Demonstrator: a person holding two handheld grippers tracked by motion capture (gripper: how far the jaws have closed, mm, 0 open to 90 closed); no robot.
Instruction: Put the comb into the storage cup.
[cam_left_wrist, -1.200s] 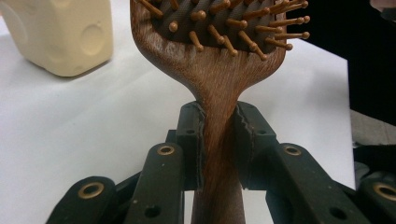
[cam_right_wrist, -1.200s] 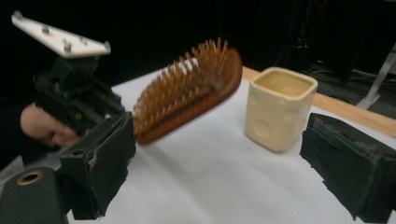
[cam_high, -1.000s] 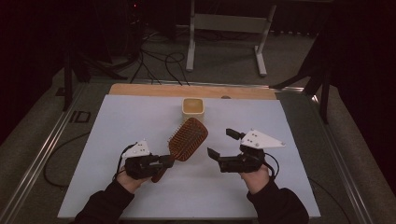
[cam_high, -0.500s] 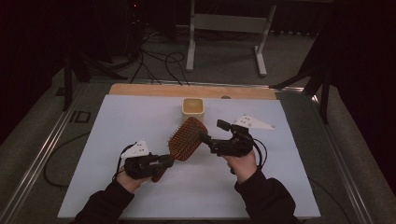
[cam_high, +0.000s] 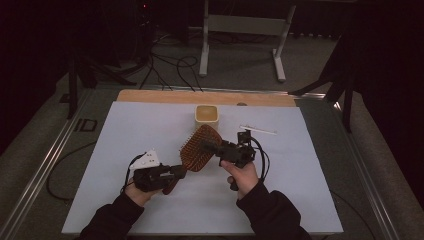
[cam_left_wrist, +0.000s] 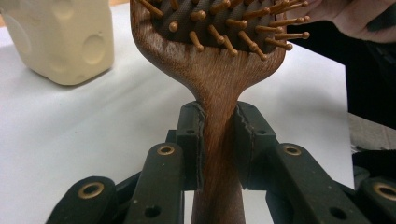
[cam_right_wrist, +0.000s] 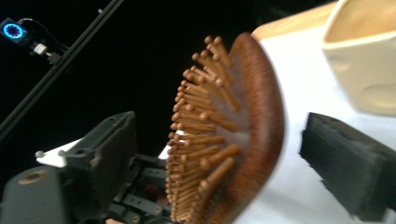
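A wooden hairbrush (cam_high: 199, 148) with peg bristles is held up off the white sheet. My left gripper (cam_high: 172, 174) is shut on its handle (cam_left_wrist: 218, 154), the pads pressing both sides of the neck just below the head. My right gripper (cam_high: 212, 146), turned on its side, reaches in from the right. Its jaws have just been closing a little and straddle the brush head (cam_right_wrist: 233, 130). One pad (cam_right_wrist: 348, 163) stands behind the wooden back and the other pad (cam_right_wrist: 109, 154) faces the bristles, with a gap on each side.
A cream cup (cam_high: 207, 114) stands just behind the brush, close to the right gripper's far jaw. The white sheet (cam_high: 125, 145) covers the table, with a wooden strip (cam_high: 165, 96) along the back. Beyond it are a metal stand (cam_high: 245, 25) and floor cables (cam_high: 175, 65).
My right gripper has moved left and slightly down, rolled onto its side, and its jaws now sit around the brush head. The left gripper and the brush have stayed still.
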